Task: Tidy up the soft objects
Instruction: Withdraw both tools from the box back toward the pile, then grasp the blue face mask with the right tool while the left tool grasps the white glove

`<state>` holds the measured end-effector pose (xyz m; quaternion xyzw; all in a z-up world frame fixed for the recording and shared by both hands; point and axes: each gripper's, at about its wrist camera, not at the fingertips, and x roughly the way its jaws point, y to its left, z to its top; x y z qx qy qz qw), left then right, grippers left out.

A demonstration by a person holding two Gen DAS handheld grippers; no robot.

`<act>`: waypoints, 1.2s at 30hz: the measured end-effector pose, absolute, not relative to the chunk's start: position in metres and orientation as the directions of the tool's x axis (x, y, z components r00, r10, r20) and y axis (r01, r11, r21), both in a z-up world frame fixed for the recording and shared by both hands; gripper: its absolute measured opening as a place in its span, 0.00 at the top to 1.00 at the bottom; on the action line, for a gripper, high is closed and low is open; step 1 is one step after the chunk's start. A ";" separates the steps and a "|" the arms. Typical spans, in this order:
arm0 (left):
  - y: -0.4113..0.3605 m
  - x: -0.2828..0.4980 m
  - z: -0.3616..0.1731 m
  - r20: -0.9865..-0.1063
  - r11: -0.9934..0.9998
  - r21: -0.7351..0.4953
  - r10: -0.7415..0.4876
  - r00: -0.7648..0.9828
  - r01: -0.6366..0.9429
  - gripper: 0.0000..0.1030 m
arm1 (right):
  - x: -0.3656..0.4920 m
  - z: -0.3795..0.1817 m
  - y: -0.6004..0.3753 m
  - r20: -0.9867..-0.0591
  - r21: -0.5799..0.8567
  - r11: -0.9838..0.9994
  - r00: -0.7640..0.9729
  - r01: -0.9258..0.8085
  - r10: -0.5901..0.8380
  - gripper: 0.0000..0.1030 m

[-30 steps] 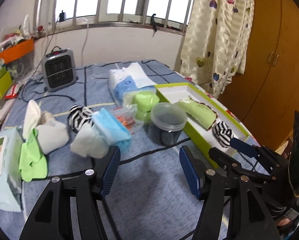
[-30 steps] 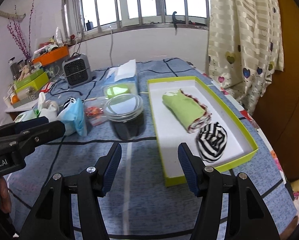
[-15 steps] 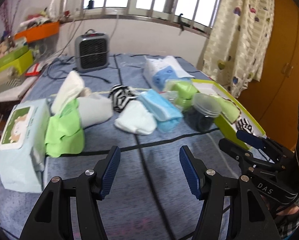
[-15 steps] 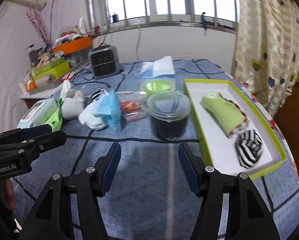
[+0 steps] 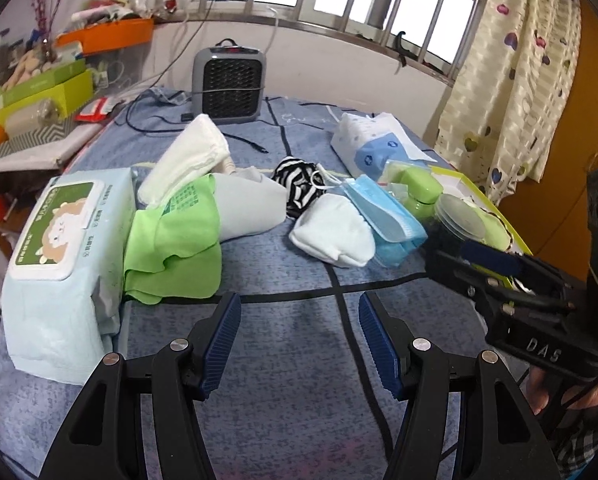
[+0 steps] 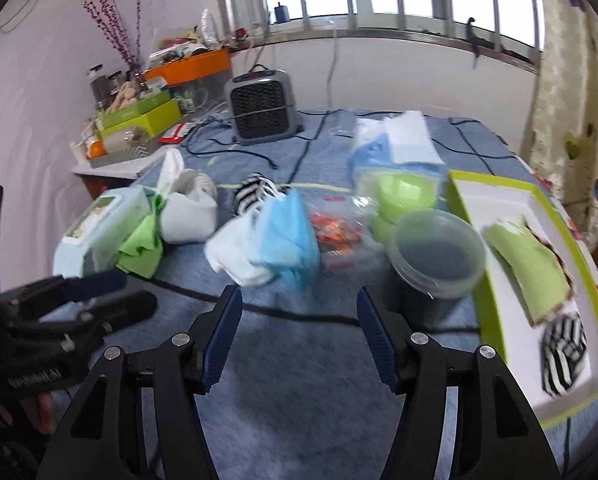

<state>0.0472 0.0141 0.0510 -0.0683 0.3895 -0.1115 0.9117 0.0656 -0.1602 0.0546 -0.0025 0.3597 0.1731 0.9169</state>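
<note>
Blue ribbed pads on both pairs of tongs are standing apart with nothing between them: the left tongs [image 5: 299, 336] and the right tongs [image 6: 299, 334] are both hanging over bare blue checked cloth on the counter [image 5: 283, 344], short of the pile.

Just ahead of the left tongs, the folded lime-green microfibre cloth [image 5: 175, 236] is leaning against the pale blue wet-wipes pack [image 5: 59, 256]. Beyond it are lying a grey-white rolled sock [image 5: 251, 208], a white folded sock [image 5: 331, 236], a black-and-white striped sock ball [image 5: 299, 188] and a stack of light blue face masks [image 5: 387, 220], all touching or overlapping.

To the right of the right tongs, the white tray with the lime-green rim [image 6: 467, 196] is already holding a green rolled cloth [image 6: 527, 264] and a striped sock ball [image 6: 563, 352].

The risks I am judging:
- Crowding: closing on one sock is likely to be catching the mask loops or a neighbour, dragging two things together.
- The dark lidded plastic tub [image 6: 439, 260] is standing between the pile and the tray, so a low carry could be knocking it over.
- The two pairs of tongs are working close together and could be colliding.
- A loose pinch on soft fabric could be letting a roll unfold.
</note>
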 end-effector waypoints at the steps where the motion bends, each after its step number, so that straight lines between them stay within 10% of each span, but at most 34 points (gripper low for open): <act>1: 0.015 0.049 0.050 -0.696 0.966 -0.213 -0.257 0.670 0.149 0.41 | 0.069 0.056 -0.158 -0.661 0.117 0.940 0.681 -0.321 0.315 0.41; 13: 0.019 0.064 0.047 -0.702 0.961 -0.232 -0.274 0.658 0.152 0.41 | 0.108 0.045 -0.149 -0.693 0.197 0.933 0.630 -0.302 0.350 0.41; 36: 0.010 0.089 0.041 -0.720 0.953 -0.249 -0.300 0.625 0.171 0.41 | 0.112 0.044 -0.156 -0.663 0.253 0.909 0.625 -0.332 0.413 0.82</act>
